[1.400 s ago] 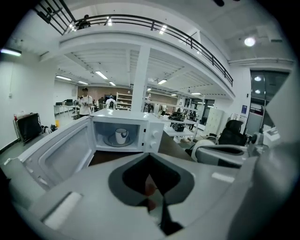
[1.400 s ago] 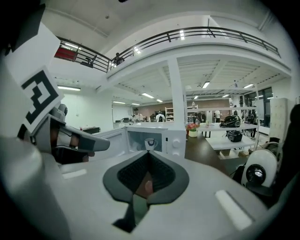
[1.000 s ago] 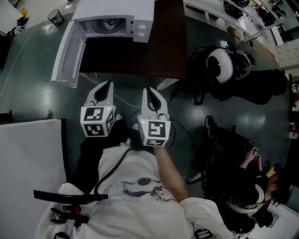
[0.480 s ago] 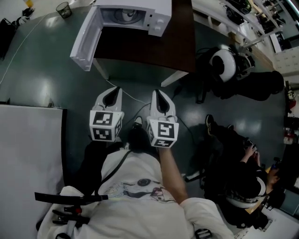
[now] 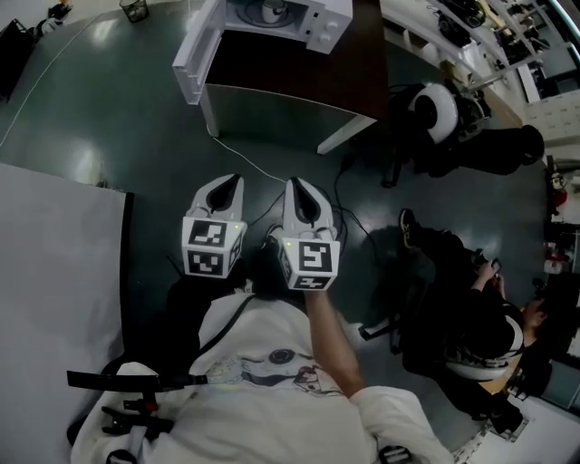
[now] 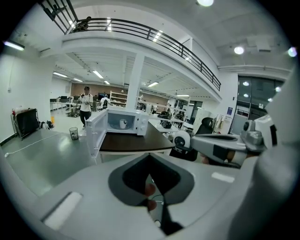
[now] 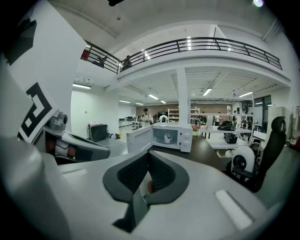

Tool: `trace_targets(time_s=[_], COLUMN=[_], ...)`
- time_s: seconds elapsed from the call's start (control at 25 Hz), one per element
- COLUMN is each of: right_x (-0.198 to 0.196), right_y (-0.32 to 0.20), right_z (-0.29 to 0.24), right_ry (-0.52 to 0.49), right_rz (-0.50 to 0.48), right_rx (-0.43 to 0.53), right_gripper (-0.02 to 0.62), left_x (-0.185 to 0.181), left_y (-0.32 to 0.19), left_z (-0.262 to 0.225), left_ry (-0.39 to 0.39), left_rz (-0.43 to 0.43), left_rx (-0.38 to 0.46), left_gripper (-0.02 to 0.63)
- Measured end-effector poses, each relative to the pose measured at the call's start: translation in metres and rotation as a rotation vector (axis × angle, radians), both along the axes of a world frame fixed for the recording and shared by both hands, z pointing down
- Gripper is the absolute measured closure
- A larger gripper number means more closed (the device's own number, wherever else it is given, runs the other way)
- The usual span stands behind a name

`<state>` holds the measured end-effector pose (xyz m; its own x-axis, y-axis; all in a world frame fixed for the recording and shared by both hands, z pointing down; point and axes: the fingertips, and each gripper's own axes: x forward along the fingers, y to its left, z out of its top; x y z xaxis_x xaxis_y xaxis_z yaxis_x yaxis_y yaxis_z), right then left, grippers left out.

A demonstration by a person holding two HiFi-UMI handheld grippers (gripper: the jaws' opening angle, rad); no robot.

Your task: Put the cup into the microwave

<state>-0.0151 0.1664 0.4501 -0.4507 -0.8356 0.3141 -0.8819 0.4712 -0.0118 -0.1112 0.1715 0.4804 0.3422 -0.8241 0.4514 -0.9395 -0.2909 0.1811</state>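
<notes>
The white microwave (image 5: 304, 20) stands on a dark brown table (image 5: 290, 77) at the top of the head view, its door (image 5: 195, 50) swung open to the left. A white cup (image 5: 272, 11) sits inside it, also visible in the left gripper view as the cup (image 6: 123, 123) and in the right gripper view as the cup (image 7: 168, 138). My left gripper (image 5: 227, 184) and right gripper (image 5: 299, 186) hang side by side over the floor, well short of the table. Both the left gripper (image 6: 150, 173) and the right gripper (image 7: 146, 174) are shut with nothing between them.
A white panel (image 5: 54, 272) lies at the left. A cable (image 5: 245, 165) runs across the floor from the table. A black mesh bin (image 5: 133, 9) stands beyond the microwave door. A chair with a white round object (image 5: 433, 118) and a seated person (image 5: 480, 317) are at the right.
Both grippers have drawn back from the table together, and the microwave now sits farther off and higher in the head view. The jaws look the same.
</notes>
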Motion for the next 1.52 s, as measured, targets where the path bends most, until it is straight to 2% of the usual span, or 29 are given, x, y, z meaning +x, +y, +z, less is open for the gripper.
trace_targets(time_s=[0.32,0.56,0.72,0.88,1.12,1.32,1.52], right_x=[0.017,0.03,0.054,0.072,0.089,0.083,0.075], right_y=[0.026,0.047,0.058,0.059,0.05,0.034,0.025], right_z=[-0.015,-0.019,-0.009,-0.011,-0.034,-0.055,-0.064], right_ry=[-0.016,-0.043,-0.059,-0.059,-0.042,-0.063,-0.094], right_rz=[0.004,-0.038,-0.006,0.024,0.076,0.079,0.08], right_rx=[0.046,0.055,0.032,0.035,0.121,0.179,0.188], right_gripper=[0.594,0.594,0.594,0.595,0.595,0.595,0.595], left_x=[0.018,0.032,0.054,0.071,0.073,0.066,0.061], left_y=[0.026,0.053,0.065,0.064,0.057,0.035,0.025], left_z=[-0.011,-0.009,-0.011,-0.018,-0.031,-0.054,-0.066], left_ry=[0.001,0.005,-0.002,0.039,0.011,0.007,-0.011], left_rz=[0.009,-0.061,-0.027,0.021,0.039,0.047,0.052], left_rx=[0.036,0.038,0.046,0.061,0.113,0.175,0.207], left_gripper=[0.607,0.607,0.607,0.606,0.607,0.606,0.606])
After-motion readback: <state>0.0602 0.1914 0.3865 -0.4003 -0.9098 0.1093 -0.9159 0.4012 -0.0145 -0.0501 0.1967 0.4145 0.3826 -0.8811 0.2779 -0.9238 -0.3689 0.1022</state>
